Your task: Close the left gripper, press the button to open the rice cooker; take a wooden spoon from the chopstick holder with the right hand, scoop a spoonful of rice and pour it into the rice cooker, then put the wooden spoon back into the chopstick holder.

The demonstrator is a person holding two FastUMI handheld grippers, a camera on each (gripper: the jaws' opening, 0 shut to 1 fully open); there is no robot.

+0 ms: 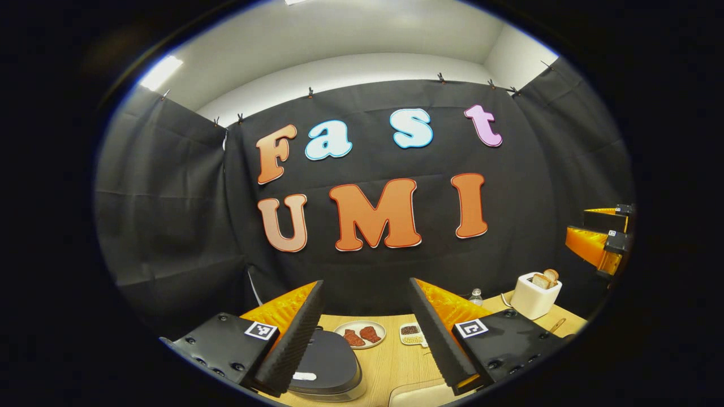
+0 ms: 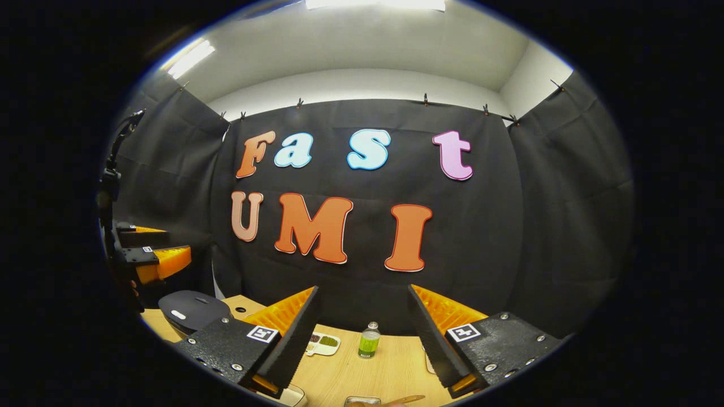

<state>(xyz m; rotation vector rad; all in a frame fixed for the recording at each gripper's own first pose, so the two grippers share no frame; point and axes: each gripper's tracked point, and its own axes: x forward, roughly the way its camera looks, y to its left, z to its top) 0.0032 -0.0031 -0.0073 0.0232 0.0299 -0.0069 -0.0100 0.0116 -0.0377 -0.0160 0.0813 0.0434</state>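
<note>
A: How are the jaws held?
B: Both the left gripper (image 1: 366,333) and right gripper (image 2: 362,339) are spread, empty.
A: And the rice cooker (image 1: 328,362)?
B: Lid shut, seen just under the left fingers, presumably awaiting the button press.

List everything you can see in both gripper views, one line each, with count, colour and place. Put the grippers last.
Rice cooker: one, dark grey, lid down, left part of the table.
Plate: one, white, two reddish pieces on it, behind the cooker.
Divided dish: one, white, dark and pale grains, mid table.
Toaster: one, cream, bread slices sticking out, right end.
Bottle: one, clear with green contents, standing near the back wall.
Table: one, light wood.
Wooden spoon: one, light brown, bottom edge of the right gripper view.
Left gripper: orange and black, fingers apart.
Right gripper: orange and black, fingers apart.
</note>
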